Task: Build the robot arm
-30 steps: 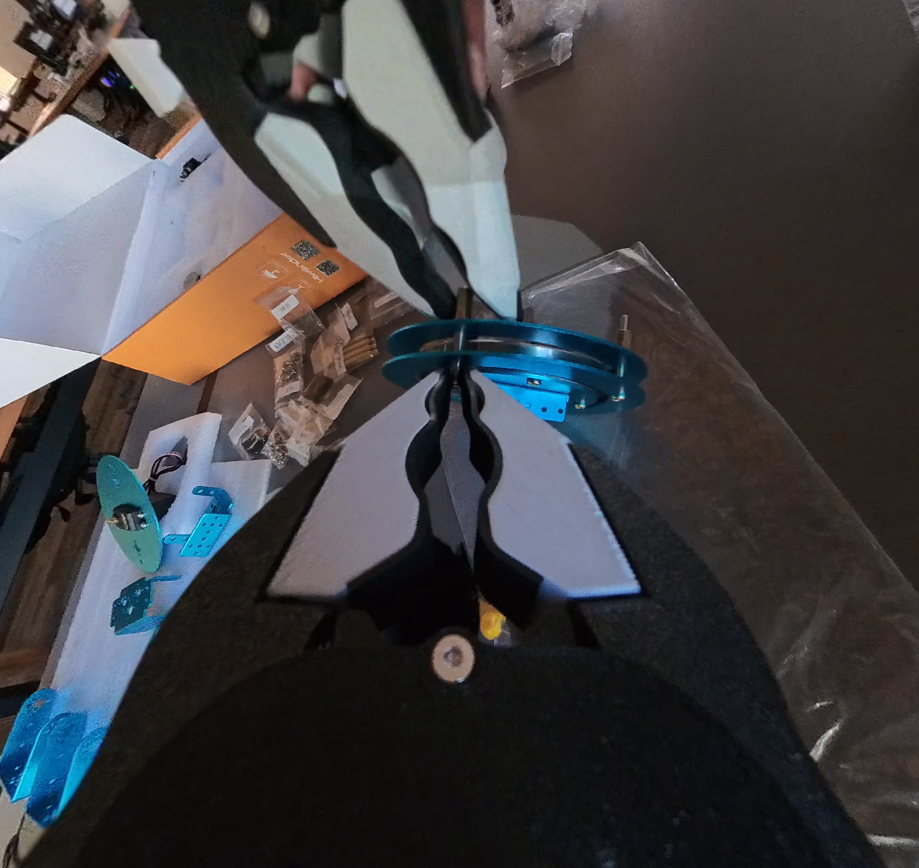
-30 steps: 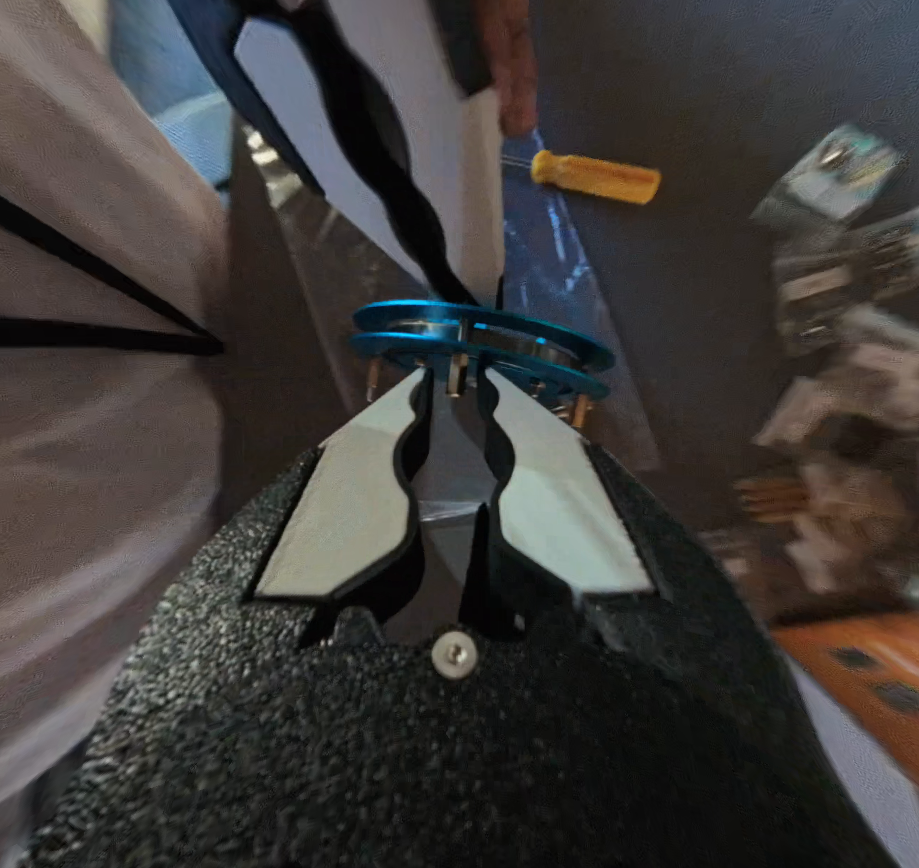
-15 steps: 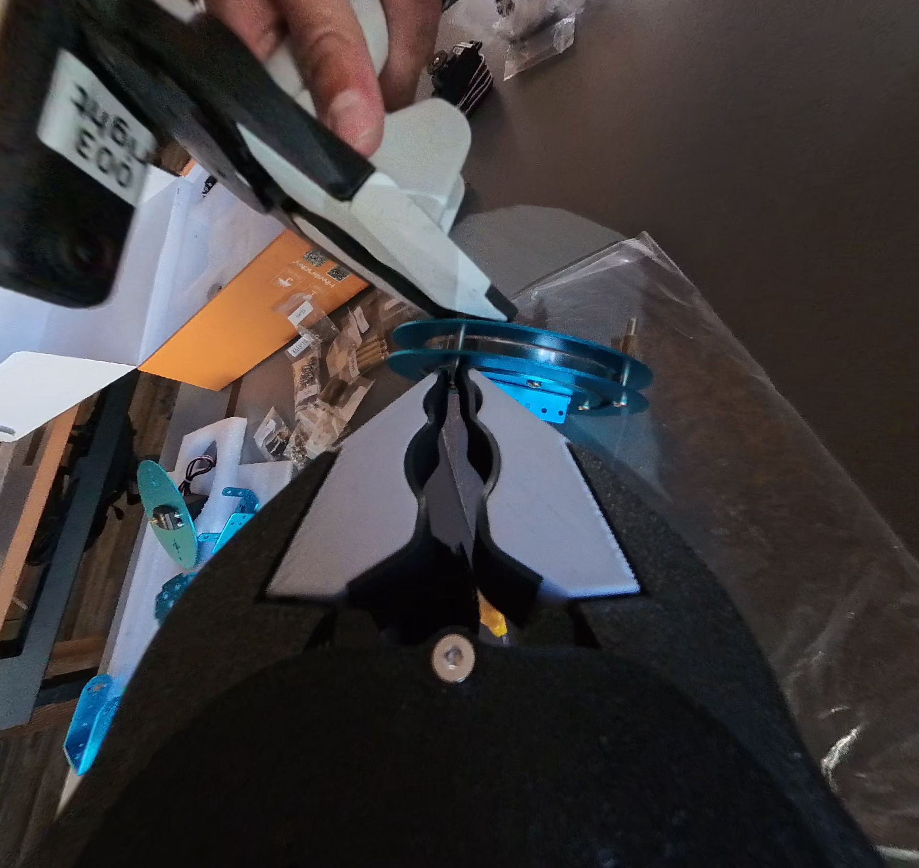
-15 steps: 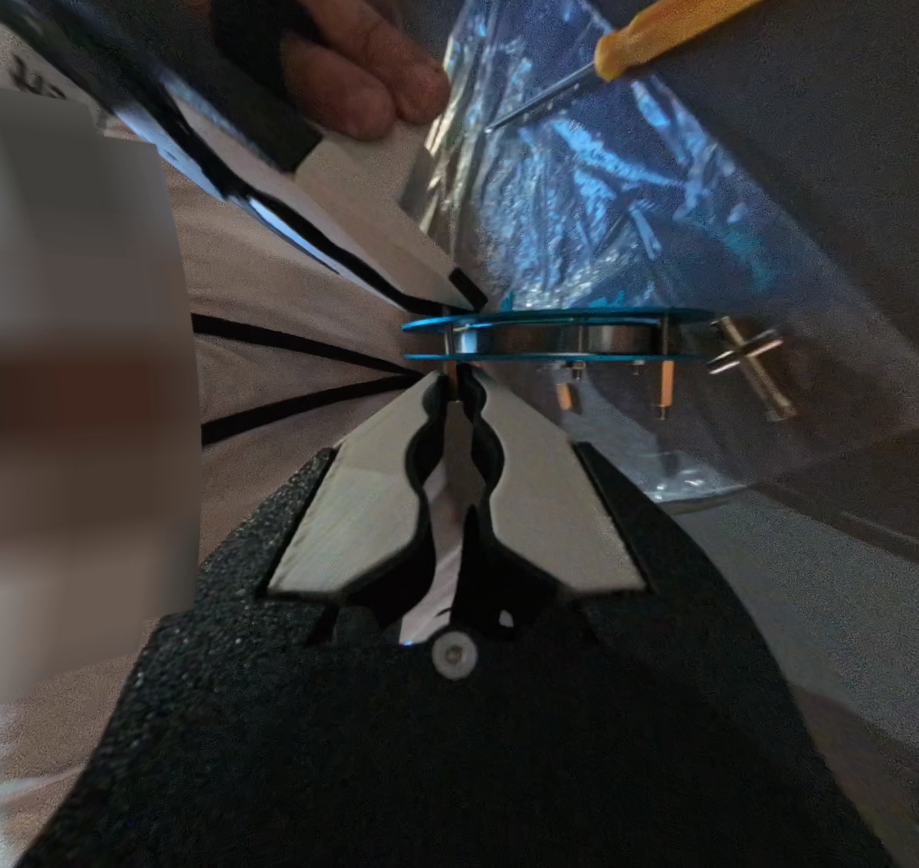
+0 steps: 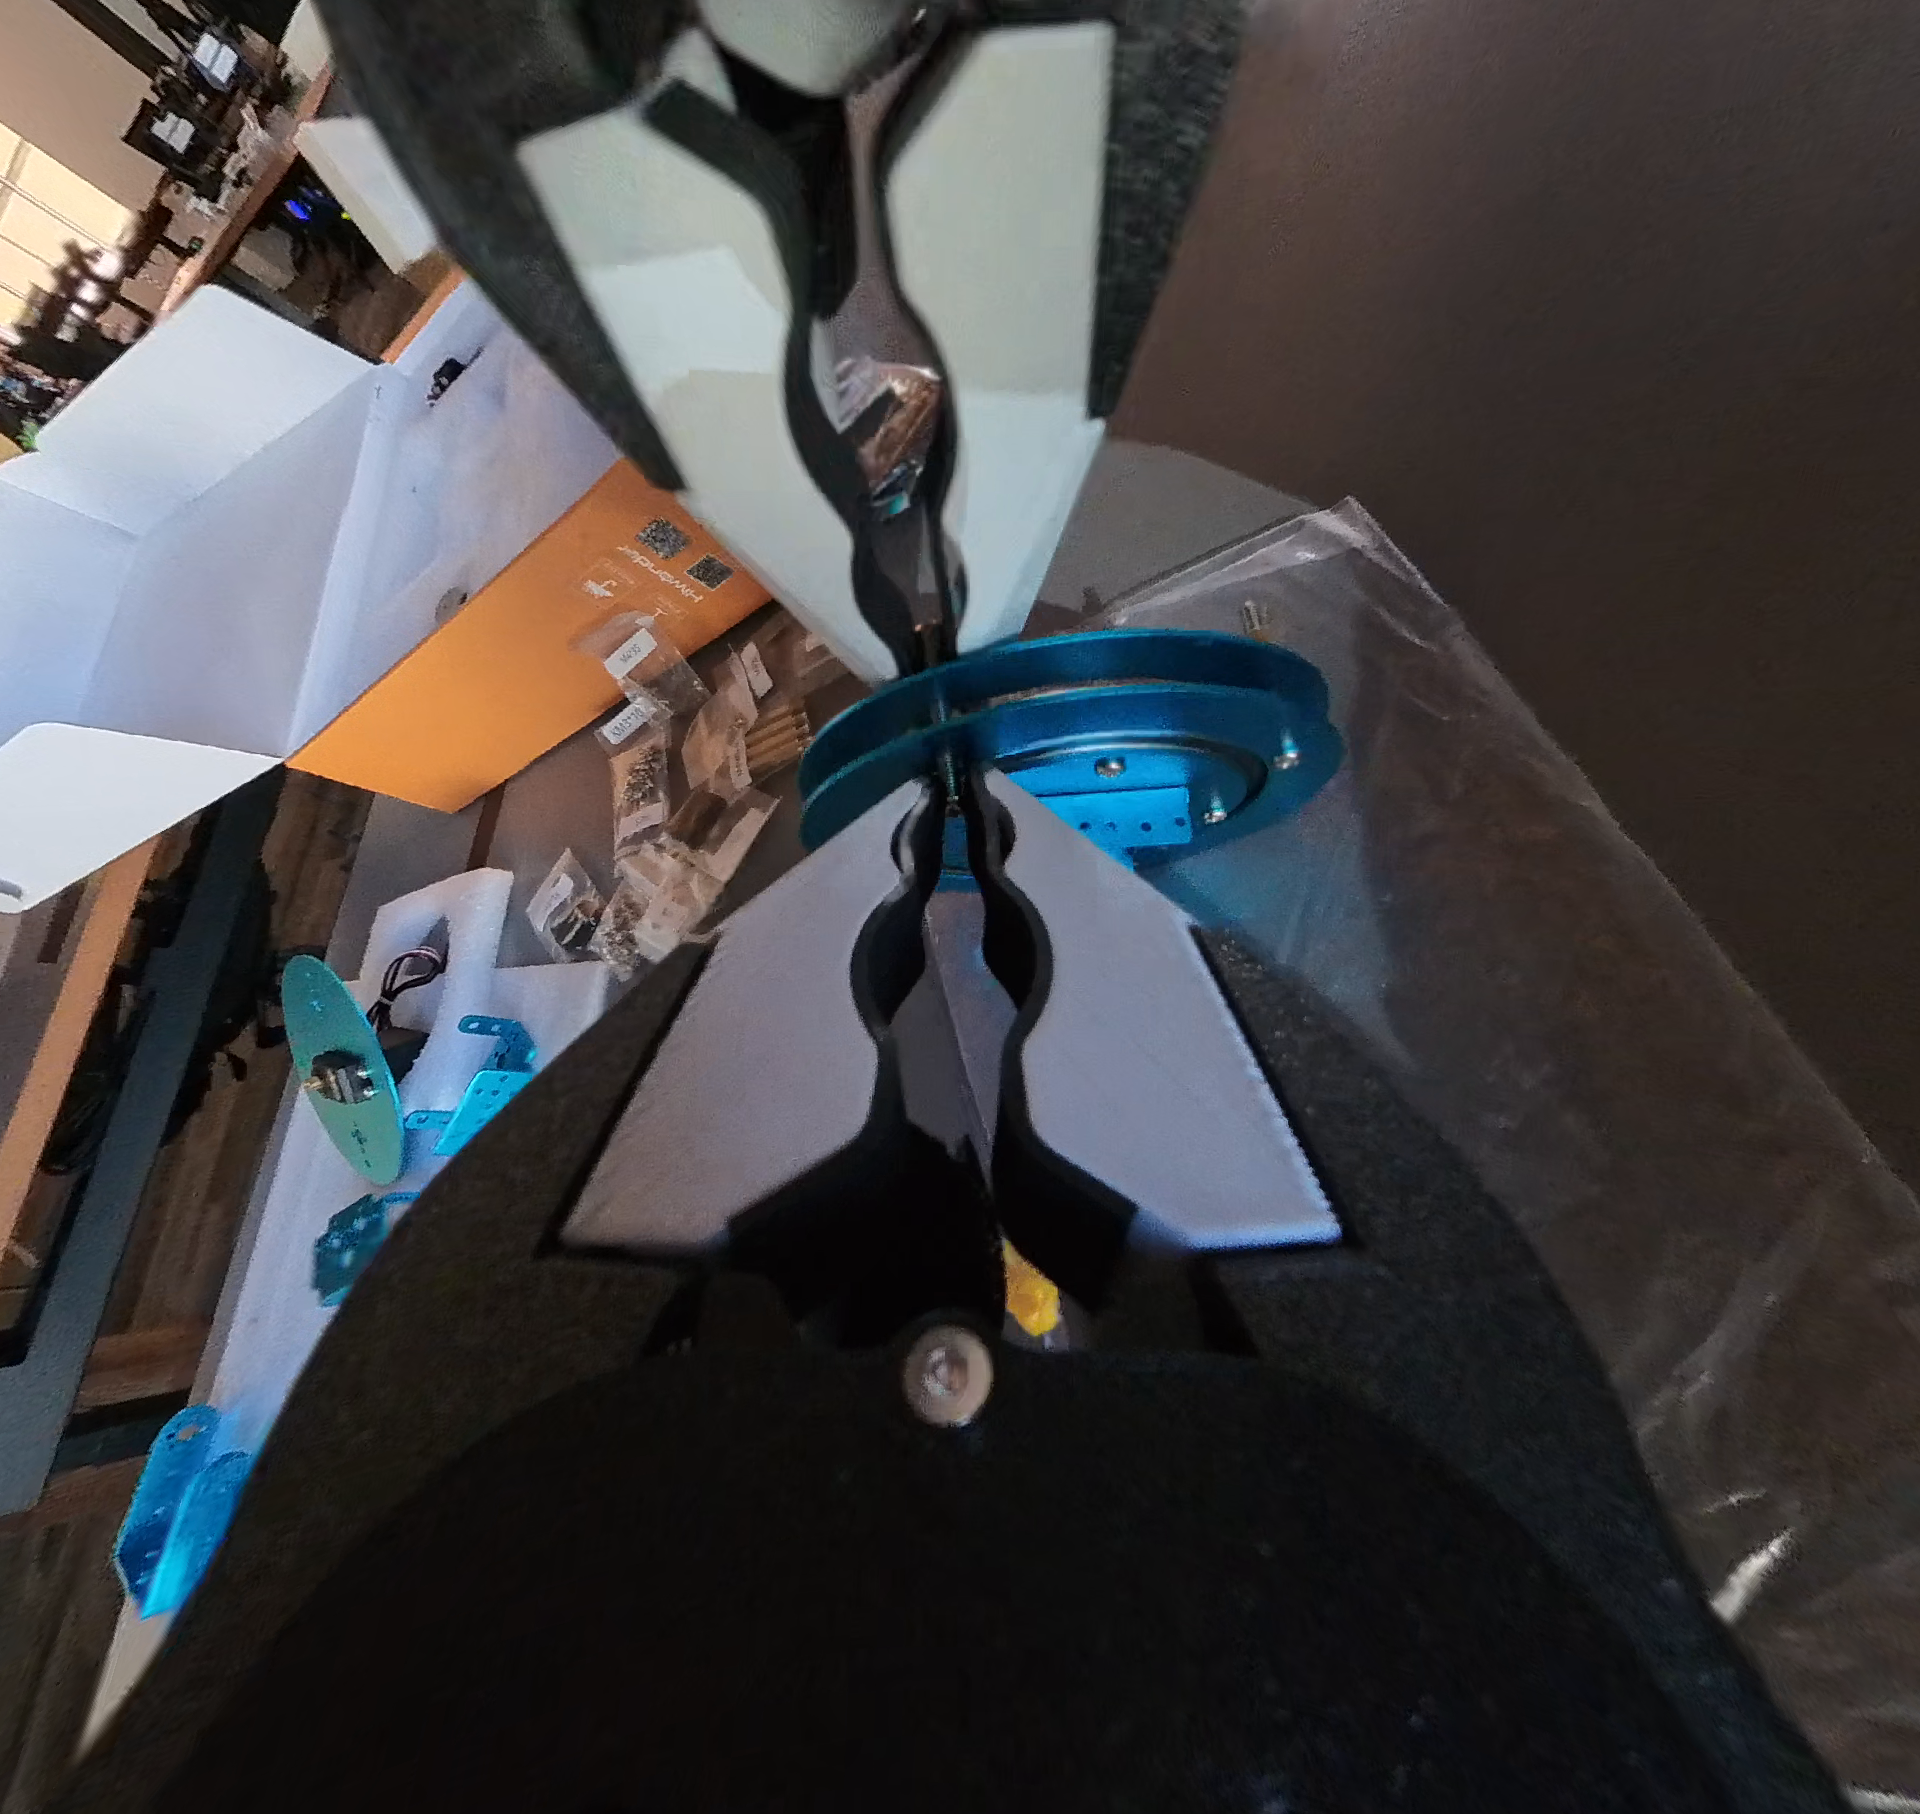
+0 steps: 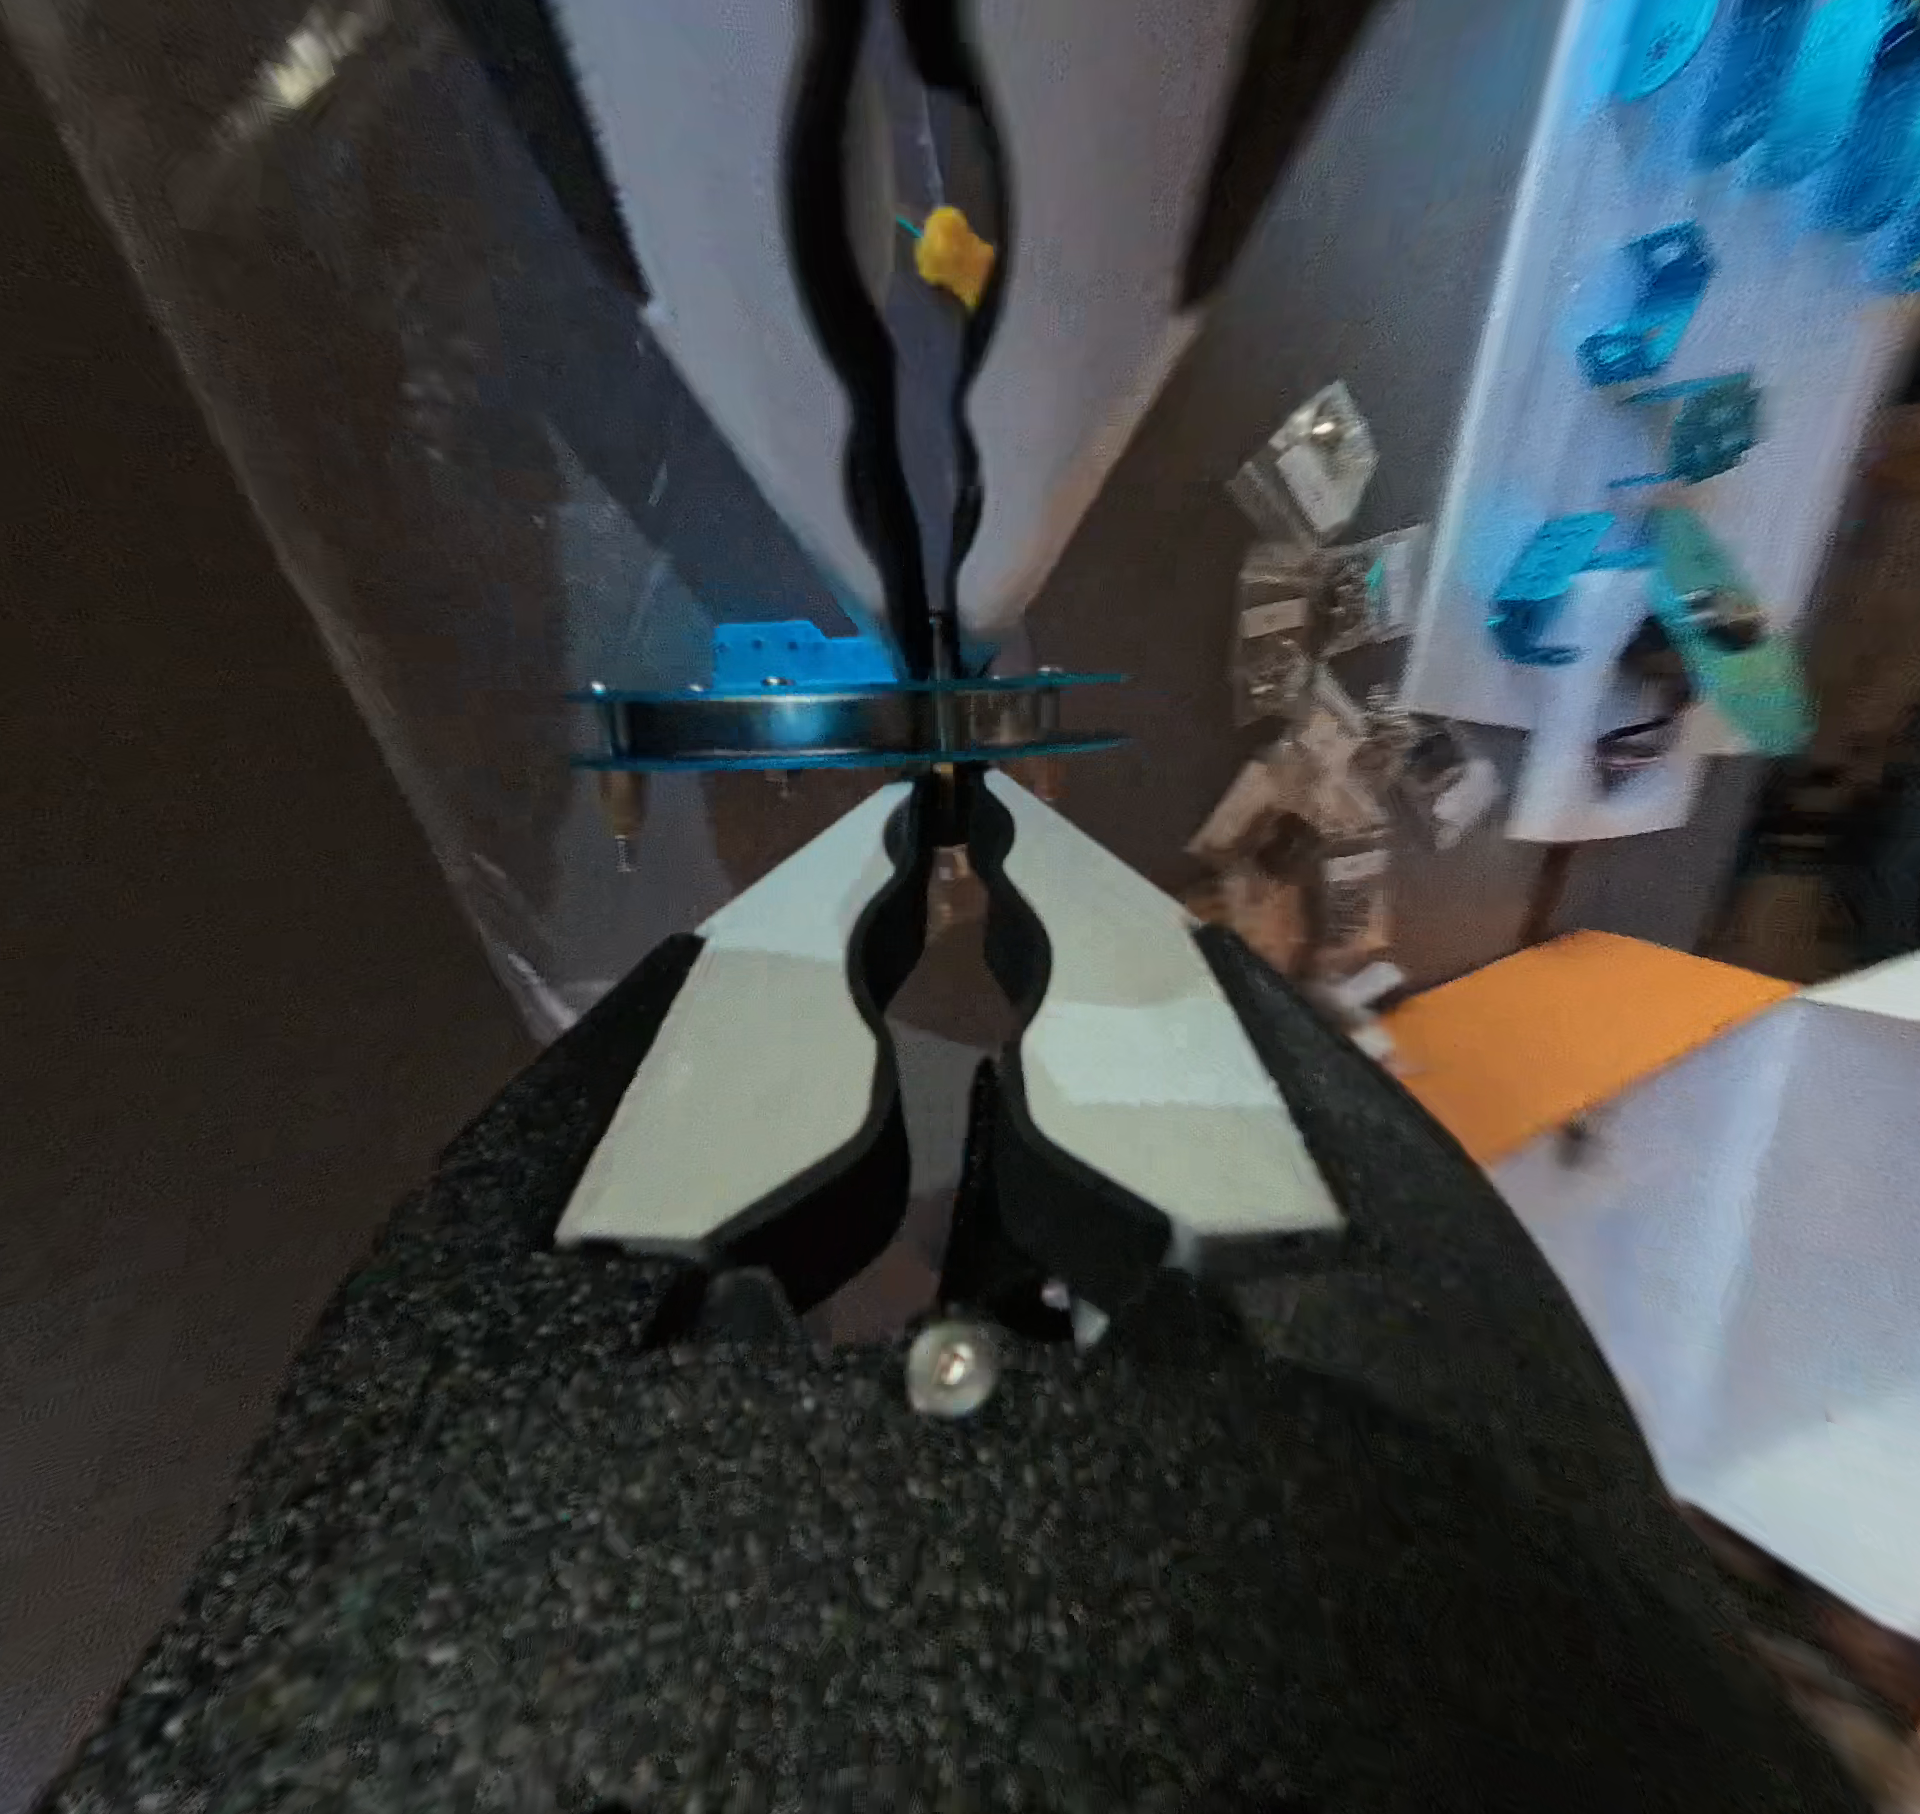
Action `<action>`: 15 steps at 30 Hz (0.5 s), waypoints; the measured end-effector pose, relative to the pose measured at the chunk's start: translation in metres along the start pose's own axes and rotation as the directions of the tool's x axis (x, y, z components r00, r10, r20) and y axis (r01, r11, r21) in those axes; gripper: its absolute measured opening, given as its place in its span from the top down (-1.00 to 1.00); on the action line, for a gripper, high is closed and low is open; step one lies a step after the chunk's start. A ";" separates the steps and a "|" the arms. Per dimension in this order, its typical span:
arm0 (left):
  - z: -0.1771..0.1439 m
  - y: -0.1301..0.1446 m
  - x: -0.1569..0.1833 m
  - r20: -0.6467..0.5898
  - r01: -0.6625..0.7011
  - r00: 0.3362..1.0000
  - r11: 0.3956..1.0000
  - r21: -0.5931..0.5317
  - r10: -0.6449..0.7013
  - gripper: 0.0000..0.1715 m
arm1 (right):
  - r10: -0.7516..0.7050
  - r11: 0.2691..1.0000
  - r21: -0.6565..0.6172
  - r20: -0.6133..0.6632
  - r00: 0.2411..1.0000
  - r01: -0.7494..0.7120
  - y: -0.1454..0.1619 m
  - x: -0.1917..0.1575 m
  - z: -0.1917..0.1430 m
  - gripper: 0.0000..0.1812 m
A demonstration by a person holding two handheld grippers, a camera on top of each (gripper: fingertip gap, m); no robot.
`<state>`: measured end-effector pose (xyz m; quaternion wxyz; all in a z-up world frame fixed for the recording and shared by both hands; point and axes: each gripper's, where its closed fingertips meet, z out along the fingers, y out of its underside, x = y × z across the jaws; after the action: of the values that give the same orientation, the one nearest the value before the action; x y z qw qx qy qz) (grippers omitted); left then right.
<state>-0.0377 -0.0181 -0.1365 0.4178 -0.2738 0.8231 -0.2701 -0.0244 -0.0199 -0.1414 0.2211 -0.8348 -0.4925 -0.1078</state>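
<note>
A blue disc assembly (image 5: pixel 1122 715), two round blue plates with a metal ring between them and a blue bracket on one face, is held in the air between both grippers. My left gripper (image 5: pixel 951 808) is shut on a thin screw post at the plates' near rim. My right gripper (image 6: pixel 948 814) is shut on a short post on the opposite side of the same rim spot. In the right wrist view the assembly (image 6: pixel 810 715) is edge-on, with brass standoffs (image 6: pixel 620 814) sticking out. Each gripper faces the other tip to tip.
A clear plastic bag (image 5: pixel 1558 985) lies on the dark table (image 5: pixel 1558 310) under the assembly. An orange and white box (image 5: pixel 488 694), small bags of hardware (image 5: pixel 665 829) and white foam (image 5: pixel 436 943) with blue brackets (image 5: pixel 488 1078) lie to the left.
The right gripper has swung round from a slanted side approach to stand straight opposite the left gripper. The hand on it has left the left wrist view. The assembly has tilted slightly.
</note>
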 end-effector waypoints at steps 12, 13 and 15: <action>0.001 -0.001 0.001 -0.024 0.031 0.999 0.999 0.016 -0.030 0.96 | 0.427 0.813 -0.010 0.691 0.583 -0.583 -0.004 -0.022 -0.005 0.87; 0.001 -0.001 0.001 -0.037 0.049 0.998 0.999 0.019 -0.048 0.96 | 0.361 0.877 0.076 0.548 0.754 -0.475 0.000 -0.017 -0.003 0.81; 0.002 -0.001 0.001 -0.054 0.075 0.996 0.997 0.026 -0.074 0.97 | 0.198 0.956 0.162 0.261 0.945 -0.245 -0.002 -0.011 -0.006 0.86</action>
<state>-0.0363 -0.0201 -0.1371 0.3892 -0.2912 0.8193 -0.3043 -0.0314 -0.0300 -0.1399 0.2495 -0.8666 -0.4266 0.0683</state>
